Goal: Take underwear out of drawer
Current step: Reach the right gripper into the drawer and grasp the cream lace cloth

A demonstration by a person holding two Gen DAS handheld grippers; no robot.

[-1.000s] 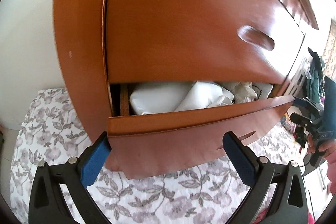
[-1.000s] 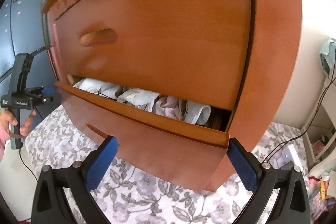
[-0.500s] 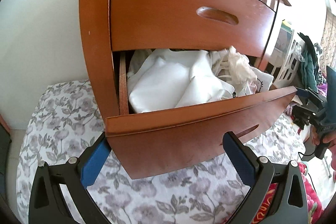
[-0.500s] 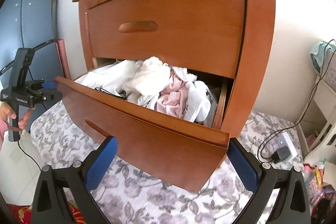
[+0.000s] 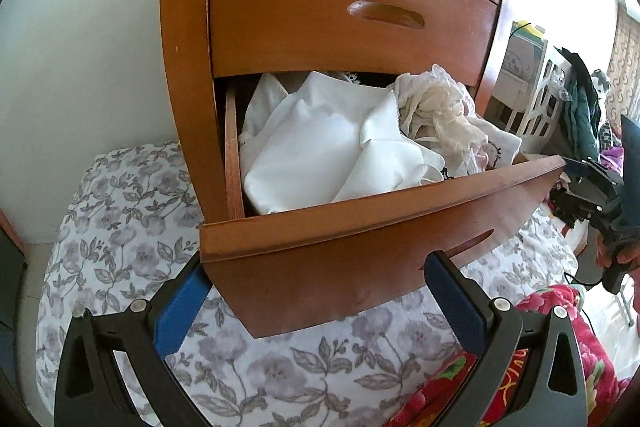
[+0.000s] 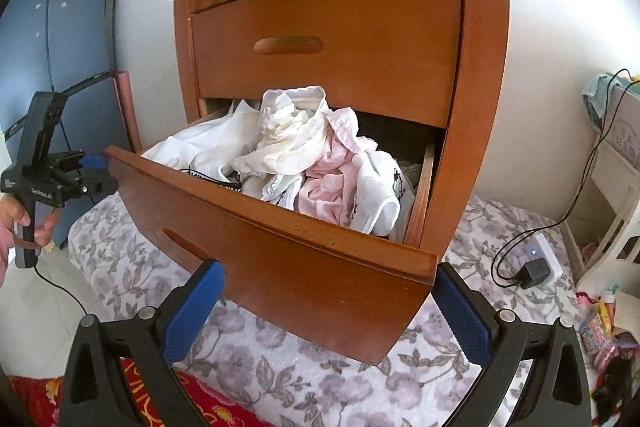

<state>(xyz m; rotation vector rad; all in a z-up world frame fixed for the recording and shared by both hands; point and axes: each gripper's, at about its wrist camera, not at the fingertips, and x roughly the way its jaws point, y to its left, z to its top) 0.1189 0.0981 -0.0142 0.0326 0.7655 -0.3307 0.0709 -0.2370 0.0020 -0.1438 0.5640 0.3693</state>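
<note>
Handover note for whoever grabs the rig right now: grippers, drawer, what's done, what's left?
Left gripper: jaws open, empty, in front of the lower drawer's left end.
Right gripper: jaws open, empty, at the right end.
Lower drawer is pulled out; upper drawer is shut.
Clothes pile is heaped inside, white and pink pieces; a crumpled cream piece lies on top.
Done: drawer open.
Left: grip a piece of underwear and lift it out. Nothing is out yet.

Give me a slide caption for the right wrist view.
Open right gripper faces the pulled-out drawer heaped with underwear.
</note>
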